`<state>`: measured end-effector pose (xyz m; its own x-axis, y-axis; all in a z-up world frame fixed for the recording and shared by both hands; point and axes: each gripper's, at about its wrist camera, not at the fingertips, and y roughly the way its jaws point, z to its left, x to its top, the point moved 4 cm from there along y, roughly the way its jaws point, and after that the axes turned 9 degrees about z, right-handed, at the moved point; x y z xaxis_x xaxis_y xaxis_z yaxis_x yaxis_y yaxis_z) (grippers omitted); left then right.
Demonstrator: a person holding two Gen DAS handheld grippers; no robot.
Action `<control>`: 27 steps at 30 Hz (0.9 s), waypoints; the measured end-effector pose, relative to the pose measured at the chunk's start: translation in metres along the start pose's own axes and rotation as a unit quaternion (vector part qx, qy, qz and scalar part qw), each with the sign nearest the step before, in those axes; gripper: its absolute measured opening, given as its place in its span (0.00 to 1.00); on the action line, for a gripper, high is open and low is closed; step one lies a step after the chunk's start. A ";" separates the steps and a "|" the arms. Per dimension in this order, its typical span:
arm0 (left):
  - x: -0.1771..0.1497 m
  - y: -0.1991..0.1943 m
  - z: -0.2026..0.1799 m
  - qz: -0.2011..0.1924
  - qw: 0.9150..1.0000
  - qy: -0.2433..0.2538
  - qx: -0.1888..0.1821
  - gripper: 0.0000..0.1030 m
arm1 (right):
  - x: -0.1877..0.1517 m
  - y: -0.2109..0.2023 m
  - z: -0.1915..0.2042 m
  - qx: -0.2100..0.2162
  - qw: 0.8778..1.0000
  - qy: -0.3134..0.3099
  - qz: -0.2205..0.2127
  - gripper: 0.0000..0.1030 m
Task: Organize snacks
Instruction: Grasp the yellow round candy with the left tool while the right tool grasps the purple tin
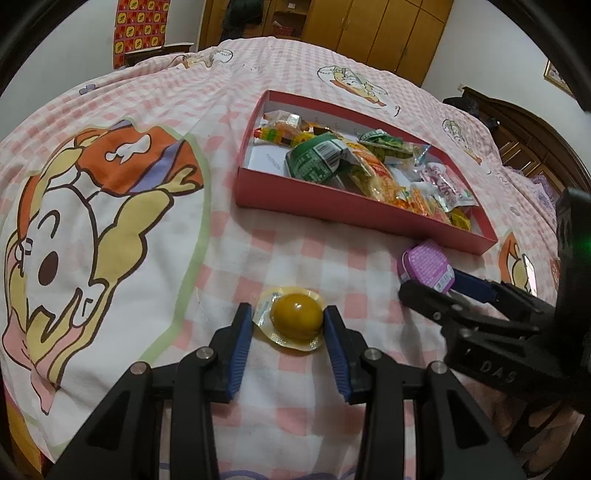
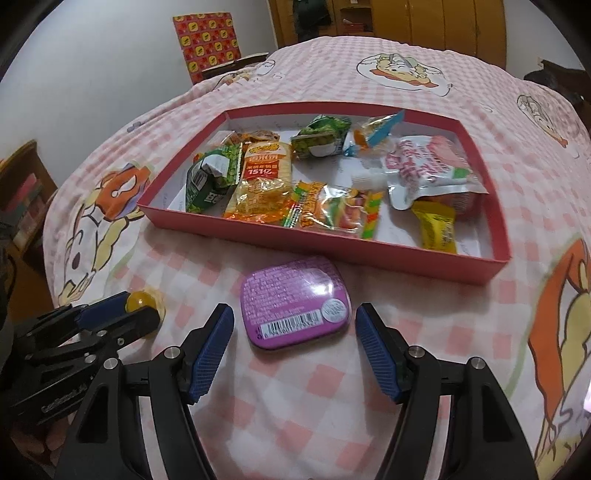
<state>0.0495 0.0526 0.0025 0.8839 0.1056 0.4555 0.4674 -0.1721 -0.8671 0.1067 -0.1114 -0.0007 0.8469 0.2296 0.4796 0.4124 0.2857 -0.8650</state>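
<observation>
An amber jelly cup in a clear plastic rim lies flat on the pink checked bedspread. My left gripper straddles it, open, its blue pads just at the rim's two sides. The right wrist view shows the same jelly cup at the tips of the left gripper. A purple tin lies label up between the fingers of my right gripper, which is open with a gap on each side. The tin and right gripper show at the right of the left wrist view. Beyond both stands the red box, holding several wrapped snacks.
The bed fills both views. A dark wooden headboard runs along its far right, and yellow wardrobe doors stand behind. A red patterned carton is at the back left. A low bookshelf stands beside the bed's left edge.
</observation>
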 end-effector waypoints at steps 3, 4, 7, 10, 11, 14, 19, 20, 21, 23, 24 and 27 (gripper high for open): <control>0.000 0.000 0.000 0.000 1.000 0.001 0.001 0.39 | -0.002 0.005 0.001 -0.009 1.000 -0.006 -0.002 0.68; 0.000 0.001 0.000 0.000 1.000 0.001 0.002 0.39 | -0.003 0.005 0.001 -0.009 1.000 -0.006 -0.005 0.68; 0.000 0.001 0.000 0.001 1.000 0.002 0.004 0.39 | -0.006 0.005 -0.002 -0.003 1.000 0.002 -0.014 0.69; 0.000 0.002 0.000 0.000 1.000 0.004 0.005 0.40 | -0.007 0.005 -0.001 -0.004 1.000 0.000 -0.019 0.70; 0.000 0.002 0.000 0.000 1.000 0.004 0.006 0.39 | -0.007 0.006 -0.001 -0.005 1.000 -0.002 -0.019 0.71; 0.000 0.002 0.000 0.000 1.000 0.003 0.005 0.40 | -0.007 0.007 0.002 -0.012 1.000 -0.007 -0.018 0.71; 0.001 0.003 -0.002 0.001 1.000 0.004 0.009 0.40 | -0.007 0.005 0.002 -0.016 1.000 0.001 -0.022 0.67; 0.001 0.003 -0.002 0.000 1.000 0.004 0.010 0.40 | -0.007 0.004 0.000 -0.014 1.000 0.005 -0.023 0.66; 0.000 0.003 -0.002 0.000 1.000 0.005 0.011 0.40 | -0.007 0.003 -0.001 -0.011 1.000 0.009 -0.025 0.62; 0.000 0.003 -0.003 -0.002 1.000 0.007 0.014 0.40 | -0.007 0.001 -0.004 0.002 0.999 0.015 -0.029 0.62; 0.000 0.003 -0.003 -0.002 1.000 0.007 0.015 0.40 | -0.008 0.000 -0.006 0.005 0.999 0.017 -0.030 0.62; 0.000 0.003 -0.003 -0.002 1.000 0.005 0.014 0.40 | -0.010 -0.005 -0.006 0.016 0.999 0.020 -0.040 0.61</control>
<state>0.0511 0.0490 0.0005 0.8821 0.0956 0.4612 0.4707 -0.1449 -0.8703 0.0980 -0.1204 -0.0022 0.8247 0.1682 0.5400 0.4686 0.3312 -0.8190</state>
